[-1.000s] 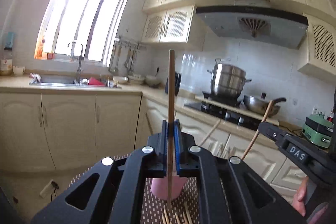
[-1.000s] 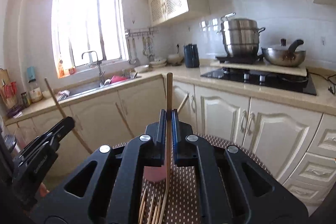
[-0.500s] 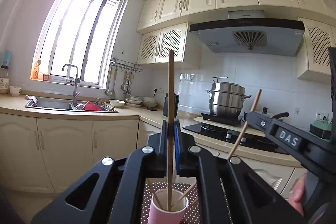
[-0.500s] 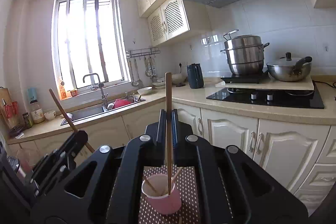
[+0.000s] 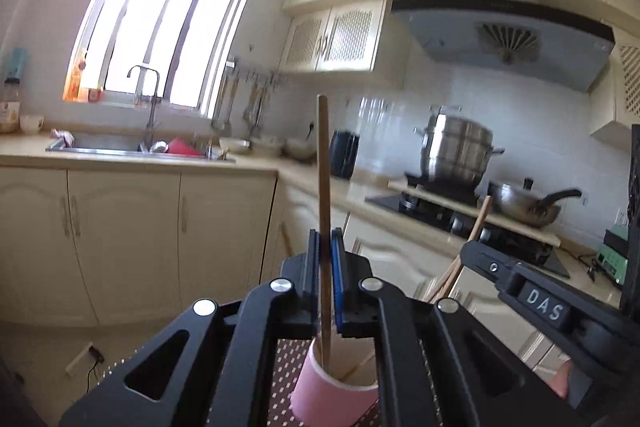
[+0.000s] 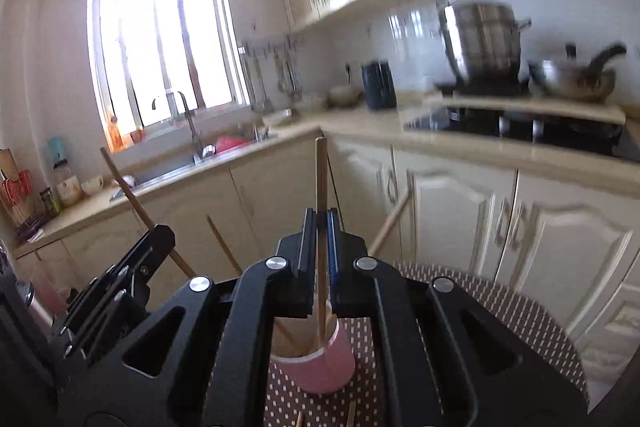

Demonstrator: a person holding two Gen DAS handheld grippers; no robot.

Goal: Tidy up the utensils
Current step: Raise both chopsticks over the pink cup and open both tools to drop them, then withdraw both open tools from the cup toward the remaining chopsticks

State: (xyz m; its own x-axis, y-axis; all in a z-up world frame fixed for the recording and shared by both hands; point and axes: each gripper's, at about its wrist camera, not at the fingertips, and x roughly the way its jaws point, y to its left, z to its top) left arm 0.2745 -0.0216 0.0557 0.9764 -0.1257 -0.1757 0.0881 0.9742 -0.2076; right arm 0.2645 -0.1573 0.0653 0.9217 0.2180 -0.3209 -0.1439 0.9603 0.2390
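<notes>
Up close, the left gripper (image 5: 325, 269) is clenched on a wooden chopstick (image 5: 323, 187) held nearly upright, its lower end dipping into the pink cup (image 5: 334, 393) just below the jaws. Likewise the right gripper (image 6: 320, 247) clamps a second chopstick (image 6: 320, 179), upright, its lower end inside the same cup (image 6: 324, 367). At least 2 more chopsticks lean inside the cup against its rim. It stands on a brown dotted mat (image 6: 500, 311), with a few loose sticks lying on the mat at the bottom edge of the right wrist view. Beyond are cream cabinet doors (image 5: 120, 239), then the counter with a sink (image 5: 132, 147) under the window, and a steel stockpot (image 5: 456, 155) and wok (image 5: 524, 205) on the black stove (image 6: 520, 131).
</notes>
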